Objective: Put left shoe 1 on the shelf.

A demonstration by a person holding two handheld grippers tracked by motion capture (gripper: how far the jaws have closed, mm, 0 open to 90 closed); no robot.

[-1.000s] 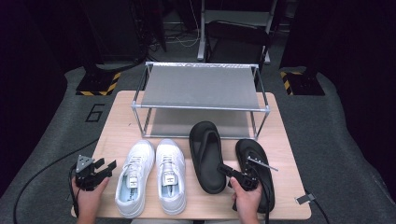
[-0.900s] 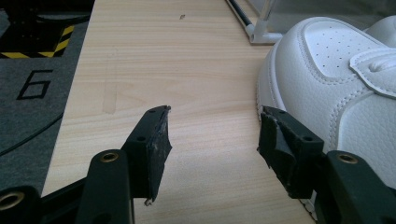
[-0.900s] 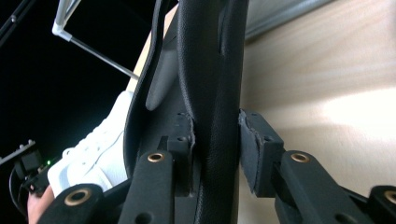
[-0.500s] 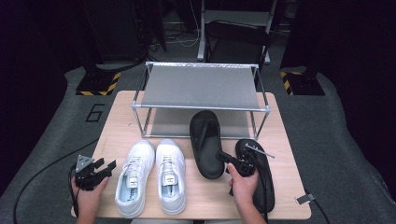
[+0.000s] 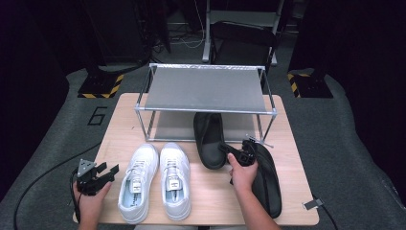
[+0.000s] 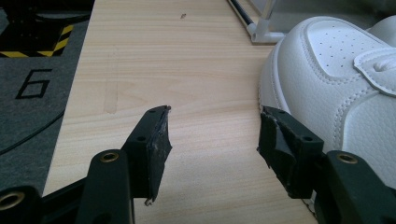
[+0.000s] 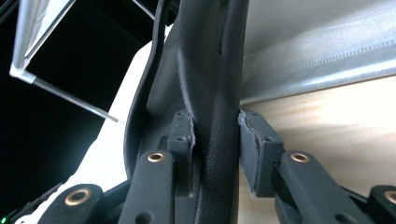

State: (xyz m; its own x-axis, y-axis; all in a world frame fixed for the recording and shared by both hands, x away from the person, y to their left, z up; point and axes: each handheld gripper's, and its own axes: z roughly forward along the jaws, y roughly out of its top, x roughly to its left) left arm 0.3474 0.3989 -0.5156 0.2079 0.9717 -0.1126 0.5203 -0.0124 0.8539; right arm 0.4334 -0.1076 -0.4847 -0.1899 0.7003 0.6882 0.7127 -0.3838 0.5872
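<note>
A black shoe (image 5: 209, 136) lies with its toe under the metal shoe rack (image 5: 206, 88). My right gripper (image 5: 230, 152) is shut on the shoe's heel rim; in the right gripper view both pads pinch the black wall of the shoe (image 7: 205, 70), midway at the right gripper (image 7: 215, 140). The second black shoe (image 5: 267, 177) lies on the table to the right of that hand. Two white sneakers (image 5: 138, 182) (image 5: 174, 179) stand side by side at the front. My left gripper (image 5: 111, 171) rests open at the front left; its gap (image 6: 212, 135) is bare, with a white sneaker (image 6: 336, 79) beside its right jaw.
The wooden table (image 5: 122, 120) has bare board on its left side. The rack has a grey top shelf and a lower shelf (image 7: 317, 46) near the table. Dark floor with a painted 6 (image 5: 97, 116) surrounds the table.
My right gripper has moved away from me toward the rack, carrying the black shoe's toe under the shelf. The left gripper has stayed put.
</note>
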